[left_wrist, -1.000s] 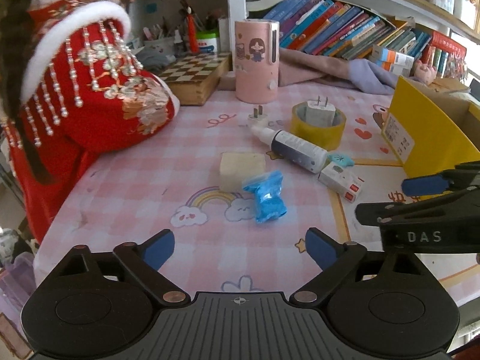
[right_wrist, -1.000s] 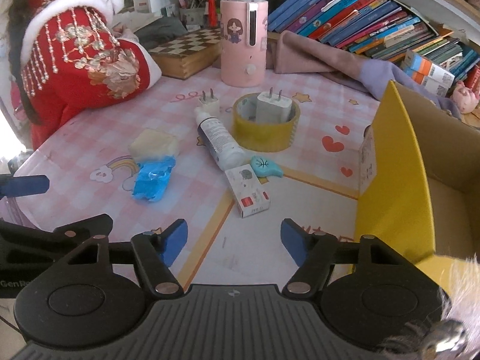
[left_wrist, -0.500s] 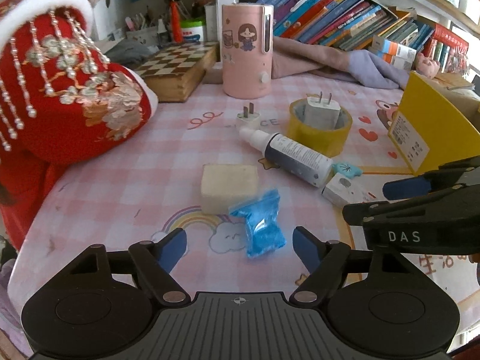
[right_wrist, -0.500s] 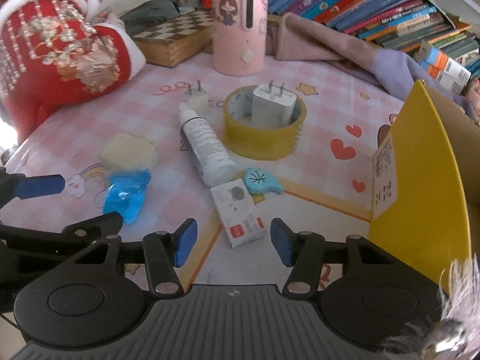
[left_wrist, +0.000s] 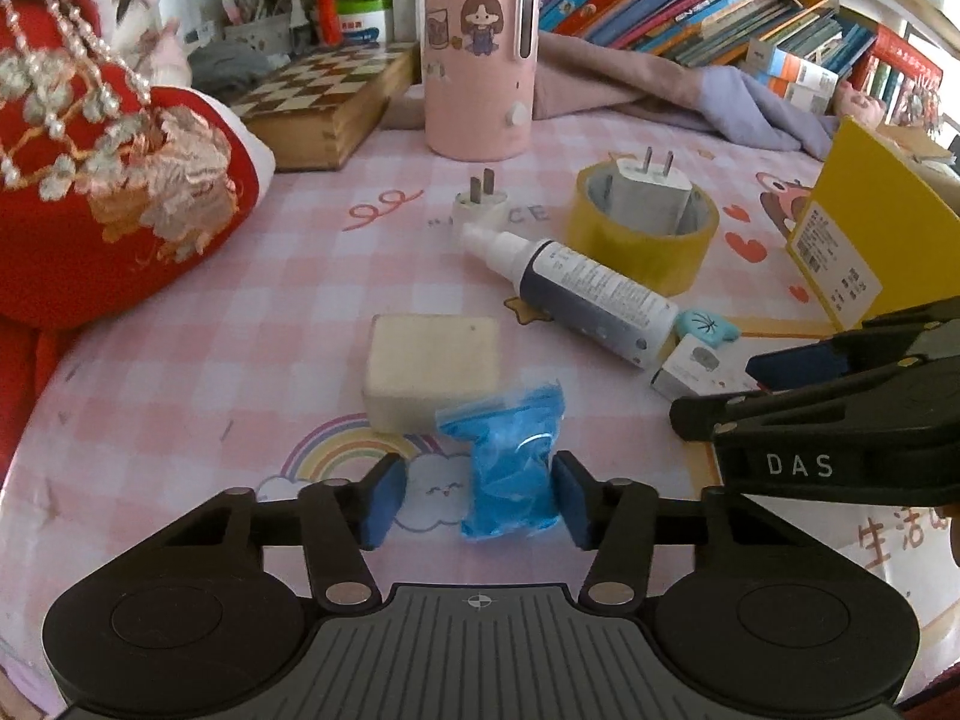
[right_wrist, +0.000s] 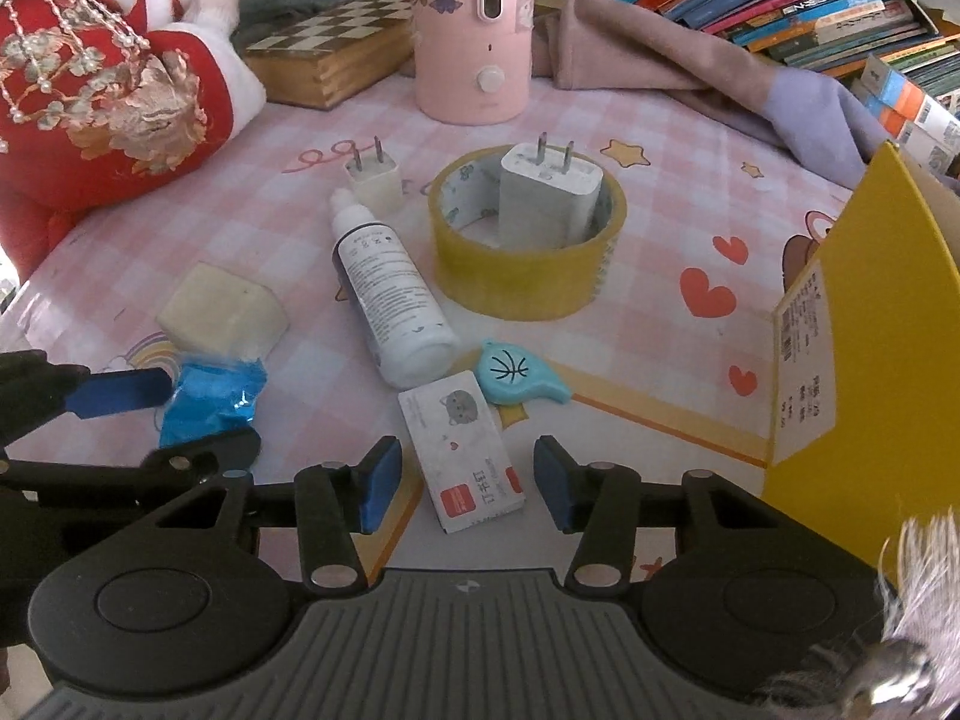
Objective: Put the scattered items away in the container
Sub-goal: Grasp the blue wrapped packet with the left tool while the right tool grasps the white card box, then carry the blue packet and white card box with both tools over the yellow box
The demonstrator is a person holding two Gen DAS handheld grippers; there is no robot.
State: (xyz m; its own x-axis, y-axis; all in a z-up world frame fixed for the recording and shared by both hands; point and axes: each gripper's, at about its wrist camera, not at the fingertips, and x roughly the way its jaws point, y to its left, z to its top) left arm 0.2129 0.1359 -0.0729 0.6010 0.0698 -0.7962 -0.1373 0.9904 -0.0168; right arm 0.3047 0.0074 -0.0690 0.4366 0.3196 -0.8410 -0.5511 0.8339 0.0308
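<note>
My left gripper [left_wrist: 477,501] is open with its jaws around a blue plastic packet [left_wrist: 510,468] on the pink table; the packet lies by the right pad. A cream block [left_wrist: 432,369] lies just beyond it. My right gripper [right_wrist: 462,483] is open with its jaws either side of a small white staple box [right_wrist: 462,456]. A white bottle [right_wrist: 387,294], a teal whistle-shaped item [right_wrist: 516,375], a small plug [right_wrist: 372,177] and a yellow tape roll [right_wrist: 528,276] holding a white charger [right_wrist: 549,192] lie beyond. The yellow cardboard box [right_wrist: 870,330] stands at the right.
A pink cartoon appliance [left_wrist: 480,54] and a wooden chess box [left_wrist: 324,96] stand at the back. A person in a red embroidered sleeve [left_wrist: 102,192] leans on the table's left side. Pink and purple cloth [right_wrist: 690,72] and bookshelves lie behind.
Both grippers have moved forward and down. The left jaws now straddle the blue packet, the right jaws straddle the staple box. Both jaw gaps have narrowed.
</note>
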